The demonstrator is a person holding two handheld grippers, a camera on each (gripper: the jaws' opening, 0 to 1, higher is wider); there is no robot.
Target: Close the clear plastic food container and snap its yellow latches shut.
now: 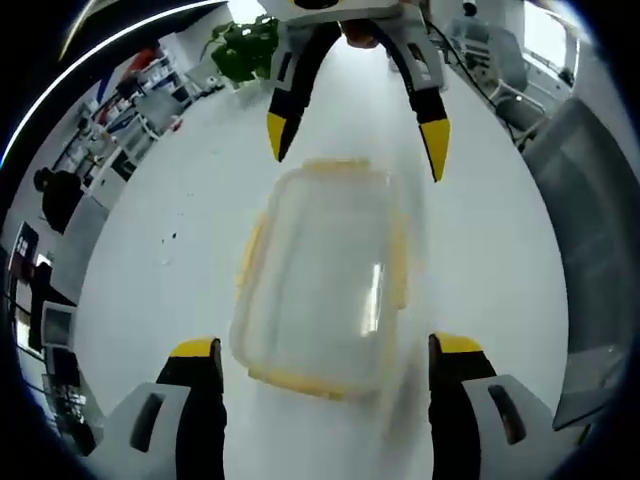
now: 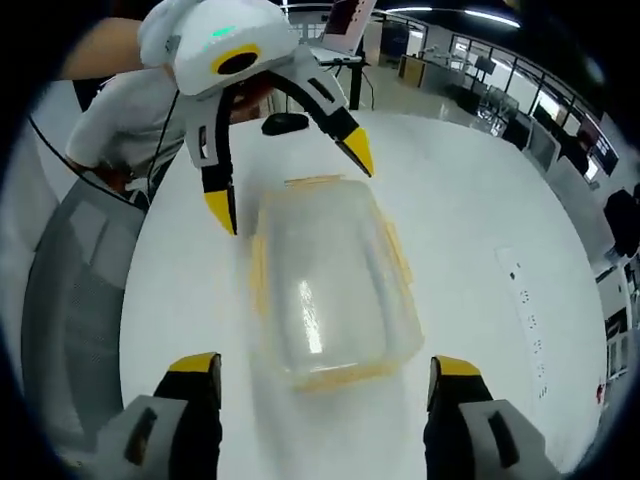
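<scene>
A white table [image 1: 500, 250] is ringed by grey office chairs [image 2: 70, 300], a potted plant [image 1: 243, 48], shelving [image 1: 110, 150] and ceiling strip lights [image 2: 490, 17].

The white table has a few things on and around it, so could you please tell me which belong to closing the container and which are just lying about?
Belongs to the job:
- clear plastic food container, lid on
- its yellow latches
- left gripper, open
- right gripper, open

Just lying about:
- dark rounded object on the white table
- grey chair
- potted plant
</scene>
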